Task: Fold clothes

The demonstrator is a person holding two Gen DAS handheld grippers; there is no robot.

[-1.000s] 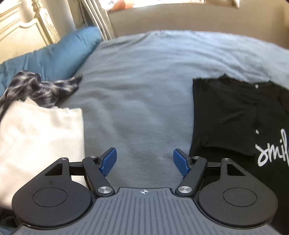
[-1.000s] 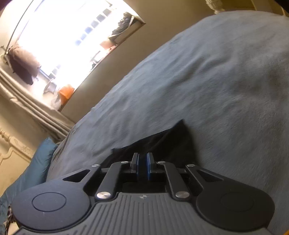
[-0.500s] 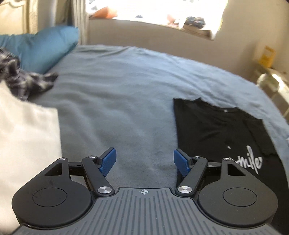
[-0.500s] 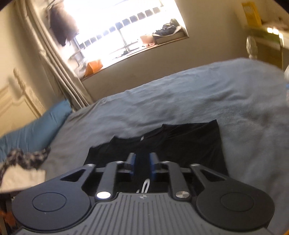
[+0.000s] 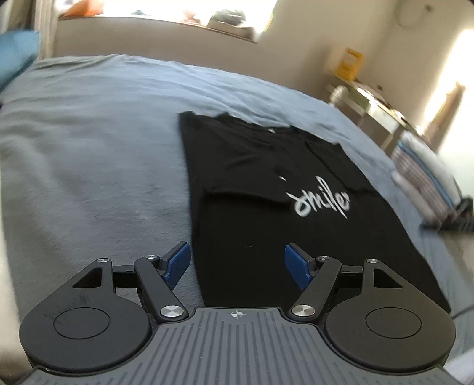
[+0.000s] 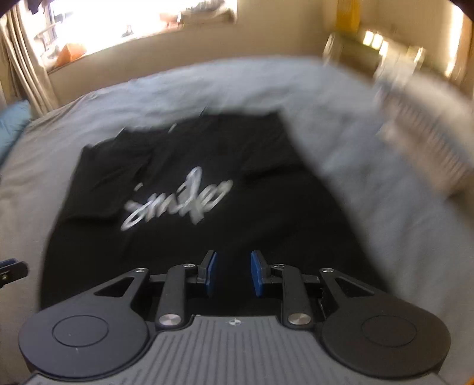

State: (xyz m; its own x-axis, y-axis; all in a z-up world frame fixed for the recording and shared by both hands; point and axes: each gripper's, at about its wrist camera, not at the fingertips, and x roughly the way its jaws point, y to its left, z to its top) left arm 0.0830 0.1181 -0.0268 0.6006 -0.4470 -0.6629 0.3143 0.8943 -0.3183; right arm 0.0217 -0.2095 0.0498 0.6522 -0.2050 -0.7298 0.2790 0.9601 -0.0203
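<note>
Black T-shirt (image 5: 266, 207) (sleeves folded in) lies flat on fuzzy grey blanket (image 5: 89, 177).

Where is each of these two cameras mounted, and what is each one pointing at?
Left wrist: sits on the left gripper, looking forward over the black T-shirt on the bed; its own open blue-padded fingers show.
Right wrist: sits on the right gripper, facing the same shirt, blurred; its partly open fingers show, and a dark clip at the left edge, probably the other gripper.
Shared: shirt, bed, and window sill.
</note>
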